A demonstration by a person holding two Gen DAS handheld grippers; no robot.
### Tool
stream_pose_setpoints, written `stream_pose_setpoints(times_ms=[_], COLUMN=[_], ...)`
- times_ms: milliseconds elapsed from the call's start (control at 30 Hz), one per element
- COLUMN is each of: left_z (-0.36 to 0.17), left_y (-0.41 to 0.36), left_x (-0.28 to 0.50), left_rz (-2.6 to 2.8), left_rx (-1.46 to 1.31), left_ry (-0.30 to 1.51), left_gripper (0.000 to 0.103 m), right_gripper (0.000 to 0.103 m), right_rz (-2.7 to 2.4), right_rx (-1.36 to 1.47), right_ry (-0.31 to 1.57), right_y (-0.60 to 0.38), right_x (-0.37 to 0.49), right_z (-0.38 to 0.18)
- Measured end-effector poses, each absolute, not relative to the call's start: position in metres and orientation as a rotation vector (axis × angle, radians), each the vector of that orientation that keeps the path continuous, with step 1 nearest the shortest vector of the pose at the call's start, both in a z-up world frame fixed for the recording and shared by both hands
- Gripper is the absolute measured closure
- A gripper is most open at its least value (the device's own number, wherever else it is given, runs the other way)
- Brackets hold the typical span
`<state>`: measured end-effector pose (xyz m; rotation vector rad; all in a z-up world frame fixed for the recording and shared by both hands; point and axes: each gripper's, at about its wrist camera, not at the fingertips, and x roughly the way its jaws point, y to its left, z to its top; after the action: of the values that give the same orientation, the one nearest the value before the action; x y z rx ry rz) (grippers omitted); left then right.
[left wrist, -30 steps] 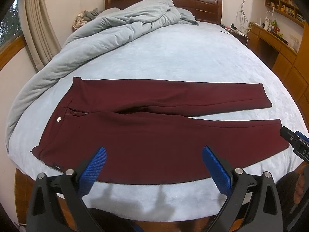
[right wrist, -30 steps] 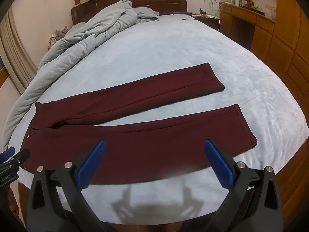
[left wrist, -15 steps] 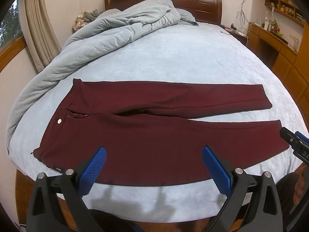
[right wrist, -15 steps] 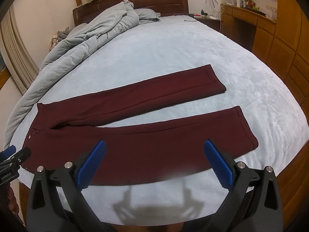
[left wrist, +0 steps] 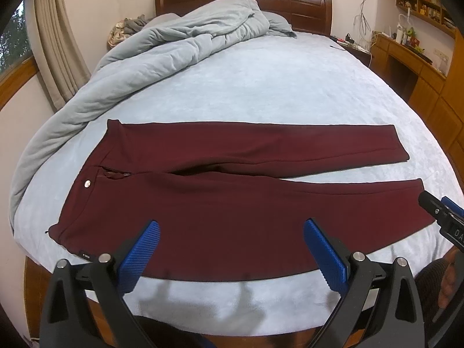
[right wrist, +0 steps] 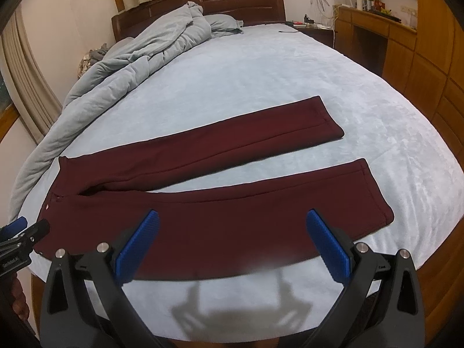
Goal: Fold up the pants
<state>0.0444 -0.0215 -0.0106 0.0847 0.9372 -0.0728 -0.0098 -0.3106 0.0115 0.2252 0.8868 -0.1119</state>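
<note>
Dark red pants [left wrist: 232, 203] [right wrist: 220, 217] lie flat on a pale blue bed, waist to the left and both legs stretched right with a narrow gap between them. My left gripper [left wrist: 232, 252] hovers open over the near leg's thigh, close to the bed's front edge, with nothing between its blue pads. Over the same leg, nearer the knee and cuff, my right gripper [right wrist: 232, 243] is open and empty as well. Each gripper's tip shows at the edge of the other's view.
A crumpled grey duvet [left wrist: 162, 49] runs along the bed's left side up to the dark wooden headboard [left wrist: 290, 3]. Wooden cabinets and a desk [right wrist: 406, 46] line the right wall. Curtains [left wrist: 58, 52] hang at the left. The bed sheet [left wrist: 275, 87] spreads beyond the pants.
Both views have shifted only slightly, with the right gripper's view edging a little forward over the bed. The pants have not moved and both grippers stay open.
</note>
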Motion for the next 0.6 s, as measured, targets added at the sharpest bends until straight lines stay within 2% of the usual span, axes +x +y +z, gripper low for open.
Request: stream_pose_setpoints(times_ms=[267,467,600], left_z=[-0.024,-0.035,-0.048], left_y=[-0.021,-0.021,-0.032], left_x=[0.067,0.119,0.16], left_rz=[-0.067,-0.103,-0.124], left_rx=[0.066,-0.006,-0.069], left_ry=[0.974,0.992,1.013], left_gripper=[0.004,0.004,0.004], right_gripper=[0.003,0.003,0.003], right_rz=[-0.073,-0.131,-0.156], right_rx=[0.236,0.158,0.101], right_ry=[0.881,0.948,1.058], right_y=[-0.34,-0.42,-0.471], right_x=[0.012,0.1,0.184], right_z=[0.004,-0.011,-0.045])
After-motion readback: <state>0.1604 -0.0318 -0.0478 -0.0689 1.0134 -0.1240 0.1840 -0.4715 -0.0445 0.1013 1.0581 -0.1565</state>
